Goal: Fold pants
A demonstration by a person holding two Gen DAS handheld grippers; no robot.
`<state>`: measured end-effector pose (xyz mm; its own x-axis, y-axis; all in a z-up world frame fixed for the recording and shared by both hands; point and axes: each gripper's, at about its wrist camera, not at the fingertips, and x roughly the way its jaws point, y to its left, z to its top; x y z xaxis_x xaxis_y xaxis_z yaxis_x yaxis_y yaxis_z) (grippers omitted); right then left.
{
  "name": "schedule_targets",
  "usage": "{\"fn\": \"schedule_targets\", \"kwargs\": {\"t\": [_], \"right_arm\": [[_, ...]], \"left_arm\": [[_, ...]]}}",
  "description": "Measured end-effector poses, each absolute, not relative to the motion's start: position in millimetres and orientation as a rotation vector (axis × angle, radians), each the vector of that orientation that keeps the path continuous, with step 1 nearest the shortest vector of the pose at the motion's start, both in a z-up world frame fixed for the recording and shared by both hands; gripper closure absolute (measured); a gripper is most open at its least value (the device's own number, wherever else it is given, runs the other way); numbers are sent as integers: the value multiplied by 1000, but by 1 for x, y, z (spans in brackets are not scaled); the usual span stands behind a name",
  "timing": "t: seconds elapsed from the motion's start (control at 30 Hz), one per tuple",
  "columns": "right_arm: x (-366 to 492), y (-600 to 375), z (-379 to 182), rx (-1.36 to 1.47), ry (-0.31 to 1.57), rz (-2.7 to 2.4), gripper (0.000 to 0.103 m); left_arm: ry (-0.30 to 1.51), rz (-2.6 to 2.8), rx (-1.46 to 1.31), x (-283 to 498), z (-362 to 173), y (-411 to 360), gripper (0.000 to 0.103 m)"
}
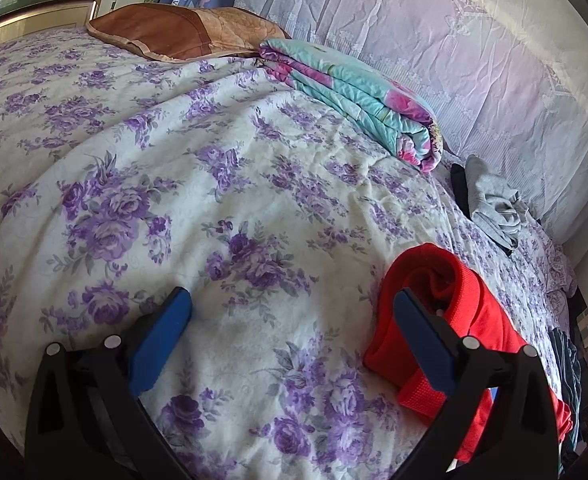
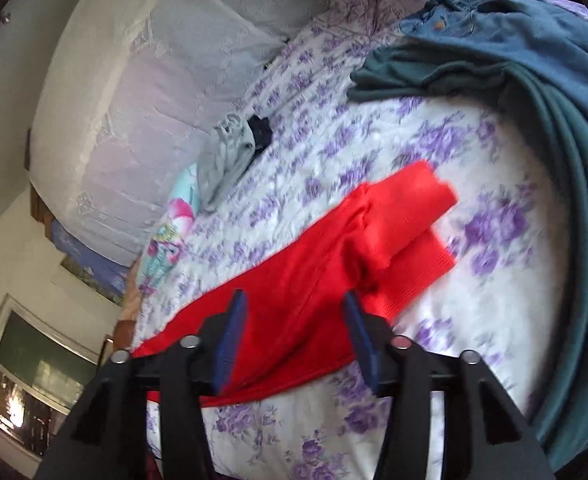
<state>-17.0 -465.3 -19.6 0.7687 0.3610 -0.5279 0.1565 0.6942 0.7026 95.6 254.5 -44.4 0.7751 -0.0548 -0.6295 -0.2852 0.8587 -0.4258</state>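
Note:
The red pants lie on the floral bed cover, stretched from lower left to a bunched cuffed end at upper right. In the left wrist view the pants are a folded red bundle at lower right. My left gripper is open over bare cover, its right finger just beside the red bundle. My right gripper is open, its blue fingers on either side of the red cloth, close above it. Whether it touches the cloth I cannot tell.
A teal garment and blue jeans lie piled at the right. Grey clothes and a dark item sit near the lace-covered headboard. A folded floral blanket and a brown pillow lie farther up the bed.

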Motion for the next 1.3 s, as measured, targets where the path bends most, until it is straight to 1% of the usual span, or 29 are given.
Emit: {"fn": "schedule_targets", "kwargs": {"t": [0.17, 0.2, 0.23, 0.27, 0.3, 0.43, 0.53, 0.6, 0.67, 0.77, 0.8, 0.83, 0.9, 1.0, 1.03, 1.07, 1.1, 1.13, 1.23, 1.3], "right_arm": [[3, -458, -39, 878, 759, 151, 50], [5, -458, -42, 892, 752, 155, 56], [9, -459, -44, 904, 747, 164, 70], [10, -459, -45, 919, 737, 175, 79], [8, -458, -43, 925, 723, 180, 93], [-9, -448, -6, 864, 663, 218, 95], [-21, -452, 12, 814, 662, 203, 96], [-23, -459, -1, 791, 713, 143, 96], [-21, -468, -34, 838, 811, 89, 95], [-24, -474, -57, 911, 835, 102, 96], [-26, -476, -55, 915, 834, 115, 95], [-29, -477, -50, 911, 826, 113, 92], [-40, -480, -29, 862, 763, 73, 92], [-51, -465, 10, 707, 634, 36, 92], [-47, -455, 19, 652, 610, 57, 85], [-36, -436, 25, 582, 619, 112, 76], [-23, -419, 26, 539, 636, 169, 48], [-14, -403, 25, 512, 648, 215, 42], [20, -337, 8, 394, 744, 385, 42], [37, -299, -2, 301, 790, 429, 42]], "left_arm": [[676, 129, -536, 95, -44, 255, 4], [674, 128, -537, 94, -43, 255, 4], [671, 125, -541, 93, -43, 256, 4], [668, 122, -544, 93, -43, 256, 4], [666, 120, -545, 92, -43, 256, 4], [662, 117, -548, 91, -42, 256, 4], [655, 112, -553, 90, -42, 257, 4], [647, 106, -560, 89, -41, 257, 4], [642, 102, -564, 88, -41, 258, 4], [648, 106, -559, 88, -41, 257, 4], [651, 109, -557, 88, -41, 256, 4], [658, 112, -551, 89, -41, 256, 4], [663, 115, -547, 90, -42, 255, 4], [657, 111, -552, 89, -42, 256, 4], [656, 110, -553, 90, -42, 256, 4], [656, 110, -553, 90, -42, 256, 4], [657, 110, -552, 90, -42, 256, 4], [656, 111, -554, 89, -42, 256, 4], [625, 134, -579, 81, -35, 258, 4], [609, 124, -572, 71, -22, 254, 4]]}}
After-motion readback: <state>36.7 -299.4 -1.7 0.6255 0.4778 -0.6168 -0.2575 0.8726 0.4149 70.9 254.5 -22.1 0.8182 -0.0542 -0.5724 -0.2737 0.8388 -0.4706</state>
